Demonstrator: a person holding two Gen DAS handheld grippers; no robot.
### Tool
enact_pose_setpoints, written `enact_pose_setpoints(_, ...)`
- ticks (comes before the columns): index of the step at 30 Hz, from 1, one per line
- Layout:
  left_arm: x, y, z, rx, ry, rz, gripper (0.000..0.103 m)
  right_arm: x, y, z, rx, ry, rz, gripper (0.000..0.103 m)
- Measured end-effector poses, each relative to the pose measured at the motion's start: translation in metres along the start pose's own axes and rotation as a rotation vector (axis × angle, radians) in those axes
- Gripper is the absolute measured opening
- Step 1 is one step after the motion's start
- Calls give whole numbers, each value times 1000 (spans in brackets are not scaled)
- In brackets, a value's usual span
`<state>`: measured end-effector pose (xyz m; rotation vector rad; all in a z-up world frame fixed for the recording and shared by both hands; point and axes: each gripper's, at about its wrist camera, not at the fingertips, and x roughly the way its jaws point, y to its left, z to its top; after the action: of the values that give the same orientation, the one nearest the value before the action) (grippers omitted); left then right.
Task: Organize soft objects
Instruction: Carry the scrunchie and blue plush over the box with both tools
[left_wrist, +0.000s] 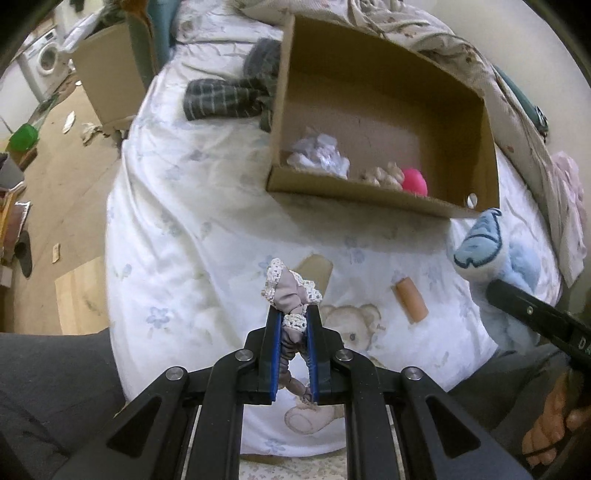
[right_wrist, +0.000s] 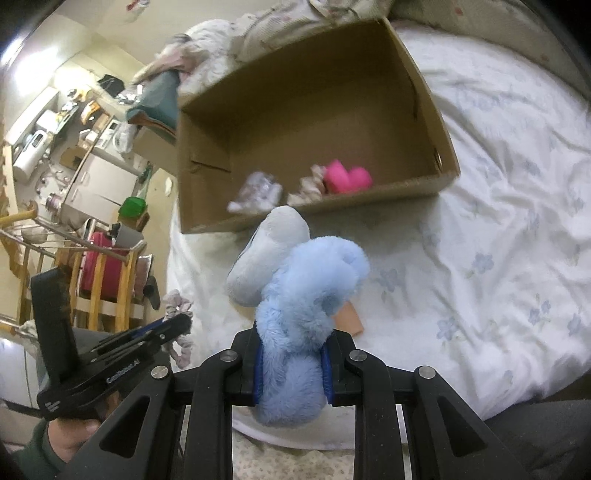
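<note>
- Left wrist view: the left hand-held gripper (left_wrist: 293, 321) is clenched on a small scrunchie (left_wrist: 291, 291), mauve fabric with a crocheted white lace rim, bunched up and poking out past the blue pads, clear of the bed (left_wrist: 177, 206).
- Straight ahead of it sits the cardboard box (left_wrist: 354, 192), open top tipped toward the camera, long axis running left to right across the bed. Near wall is low, so the scrunchie looks like it just needs to go forward and over that edge.
- Already in the box, along the near wall: a crumpled white fabric wad (left_wrist: 320, 152), a beige lacy scrunchie (left_wrist: 384, 174) and a pink rounded thing (left_wrist: 415, 181).
- Dark plaid cloth (left_wrist: 229, 94) lies on the bed at the box's left side, not packed yet.
- The right hand-held gripper's black body pokes in at the right edge, with the blue plush (left_wrist: 491, 254) by the box's near right corner.
- Right wrist view: the right hand-held gripper (right_wrist: 293, 365) is grasping the blue plush (right_wrist: 306, 295), fluffy long pile, floppy, with a smoother pale grey rounded part pointing at the box.
- The box (right_wrist: 406, 192) is directly ahead and the plush tip almost reaches its near wall, so I'd guess the right hand is the closer one to drop first.
- The left gripper shows at lower left, well back from the box.
- Bedsheet is white, wrinkled, with a faded blue flower print.
</note>
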<state>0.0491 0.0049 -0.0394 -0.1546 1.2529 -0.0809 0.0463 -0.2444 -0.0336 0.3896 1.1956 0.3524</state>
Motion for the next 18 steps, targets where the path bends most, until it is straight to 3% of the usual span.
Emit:
enact_pose_setpoints(10,-57,-14,43,22,-149,27,11,-42,23,33,-31,-103,48,25)
enact_pose_setpoints(18,-63,-37,83,65,-179,20,11,-57,20,69,-44,-160,26,25)
